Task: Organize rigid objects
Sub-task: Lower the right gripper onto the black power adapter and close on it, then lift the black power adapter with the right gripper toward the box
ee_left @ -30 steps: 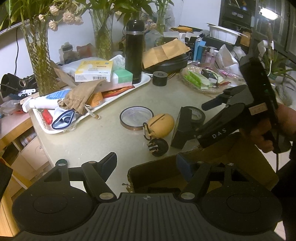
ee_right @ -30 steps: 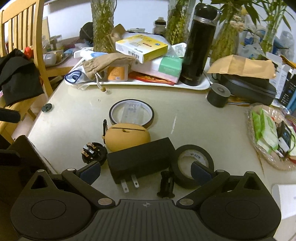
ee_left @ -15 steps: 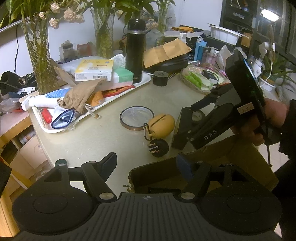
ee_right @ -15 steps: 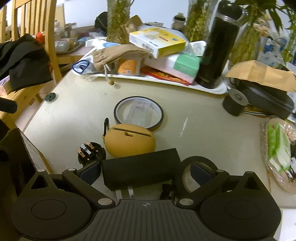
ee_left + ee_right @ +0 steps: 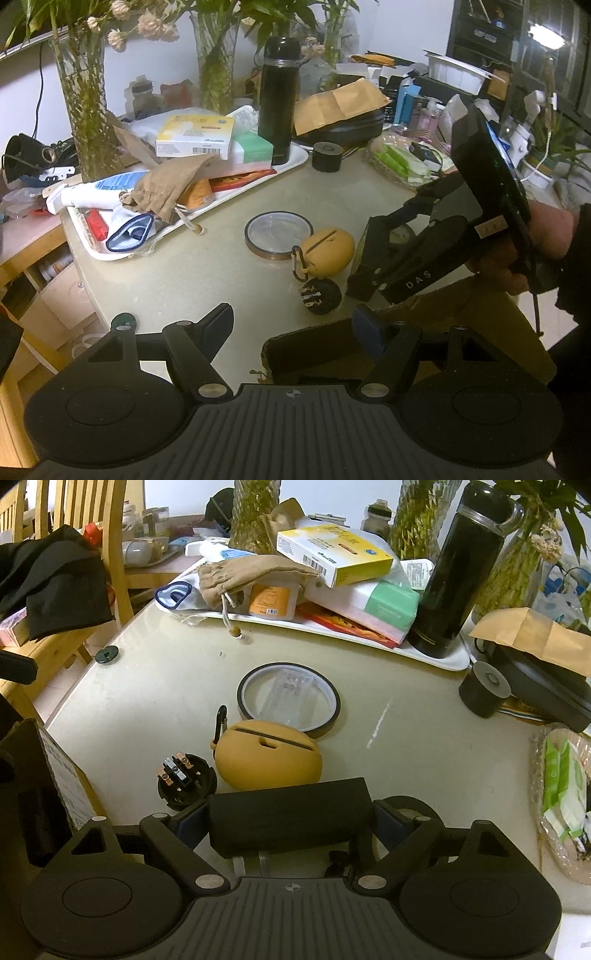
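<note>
- Pale surface [image 5: 424, 760], cluttered: beyond the right fingers, a white tray [image 5: 436, 657] piled with boxes and a tall black flask [image 5: 465, 572].
- Cardboard box [image 5: 424, 332], open-topped, directly ahead of and below the left fingers, at the near edge of the surface; probably the bin for the loose items, judging by the task.
- Left gripper [image 5: 291, 325]: fingers spread about halfway, nothing between them, hovering over the box rim.
- Right gripper [image 5: 290, 818]: fingers have just been closing around the black power adapter [image 5: 291, 812], one blue pad at each short end; touching or a hair off, contact not clear from the wrist view.
- Black power adapter: lying flat between the right fingers, prongs pointing back toward the camera, still resting on the surface.
- Yellow silicone case [image 5: 267, 758] with a carabiner: just beyond the adapter, nearly touching it.
- Tape ring [image 5: 290, 698] with a clear insert: further out past the case.
- Black tape roll [image 5: 410, 808]: just outside the right-hand finger, partly hidden behind it.
- Round black plug [image 5: 184, 781] with copper contacts: just outside the left-hand finger of the right gripper.
- Step in hand, as judged: securing the adapter for pickup.
- Next move calls for: finishing the squeeze, lifting straight up clear of the case and plug, then carrying across to the box.
</note>
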Tool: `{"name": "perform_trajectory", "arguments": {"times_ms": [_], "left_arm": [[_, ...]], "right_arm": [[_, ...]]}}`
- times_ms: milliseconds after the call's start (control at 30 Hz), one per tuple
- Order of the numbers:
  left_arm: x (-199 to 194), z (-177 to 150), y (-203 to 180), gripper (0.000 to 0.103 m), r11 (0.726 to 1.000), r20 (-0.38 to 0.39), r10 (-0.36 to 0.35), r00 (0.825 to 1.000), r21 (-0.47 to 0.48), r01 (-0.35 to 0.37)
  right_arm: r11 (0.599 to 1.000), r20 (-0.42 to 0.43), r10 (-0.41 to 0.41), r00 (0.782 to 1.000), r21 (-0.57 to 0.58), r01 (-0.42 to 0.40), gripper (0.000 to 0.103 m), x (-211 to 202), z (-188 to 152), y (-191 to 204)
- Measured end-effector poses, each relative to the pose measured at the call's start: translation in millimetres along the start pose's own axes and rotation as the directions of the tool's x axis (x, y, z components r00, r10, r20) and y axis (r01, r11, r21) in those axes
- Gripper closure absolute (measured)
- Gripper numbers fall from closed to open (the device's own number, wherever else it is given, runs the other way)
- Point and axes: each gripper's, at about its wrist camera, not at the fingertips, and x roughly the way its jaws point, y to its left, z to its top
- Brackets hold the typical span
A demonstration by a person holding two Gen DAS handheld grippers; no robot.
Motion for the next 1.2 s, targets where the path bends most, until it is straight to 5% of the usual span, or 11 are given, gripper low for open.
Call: {"name": "perform_trajectory", "arguments": {"times_ms": [300,1200], "left_arm": [[1.0,0.7,0.1,0.032,1.000,0.002,0.000,1.000,-0.012,0.000],[-3.4,3.6,-15.3,0.032,0.999,0.066,0.004,0.998,0.043,-0.006]], "right_arm": [[0.998,0.057,-0.002,0.998,0.057,-0.002,0.012,-15.9,-3.4,-5.1],[0.948,0.194,-0.206,0.959,0.284,0.146,0.012,-94.1,-37.2,-0.7]]}}
